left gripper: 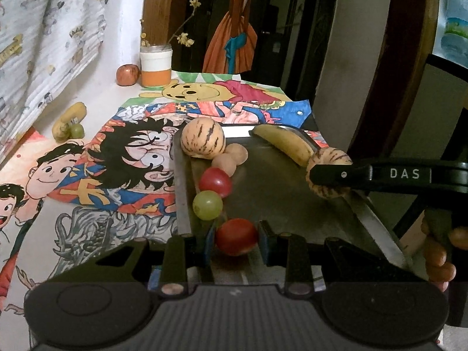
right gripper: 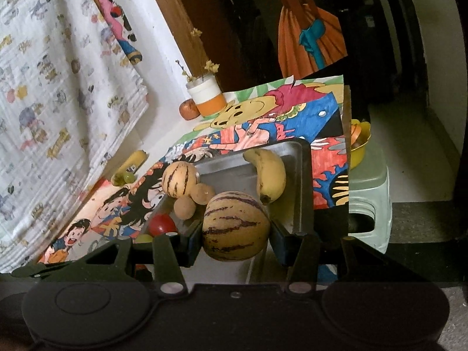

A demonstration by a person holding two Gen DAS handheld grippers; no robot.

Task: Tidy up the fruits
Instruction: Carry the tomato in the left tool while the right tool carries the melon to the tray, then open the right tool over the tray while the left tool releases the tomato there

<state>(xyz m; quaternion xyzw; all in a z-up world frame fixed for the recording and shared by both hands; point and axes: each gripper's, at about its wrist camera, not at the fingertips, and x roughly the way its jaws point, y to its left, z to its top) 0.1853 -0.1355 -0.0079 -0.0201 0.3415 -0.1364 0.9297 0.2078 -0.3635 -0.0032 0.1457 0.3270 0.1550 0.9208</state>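
My left gripper (left gripper: 236, 241) clamps a red cherry tomato (left gripper: 236, 236) over the near end of the metal tray (left gripper: 280, 193). My right gripper (right gripper: 236, 235) grips a striped melon (right gripper: 235, 225); ahead of it on the tray lie a banana (right gripper: 270, 174) and a second striped melon (right gripper: 179, 179).

Cartoon drawings (left gripper: 125, 158) on table; flower jar (left gripper: 155, 65); patterned cloth (right gripper: 58, 87).

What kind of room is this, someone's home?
Probably a home, perhaps a child's corner: coloured cartoon drawings cover the table, a printed cloth hangs by the wall, and a jar of dried twigs stands beside an apple.
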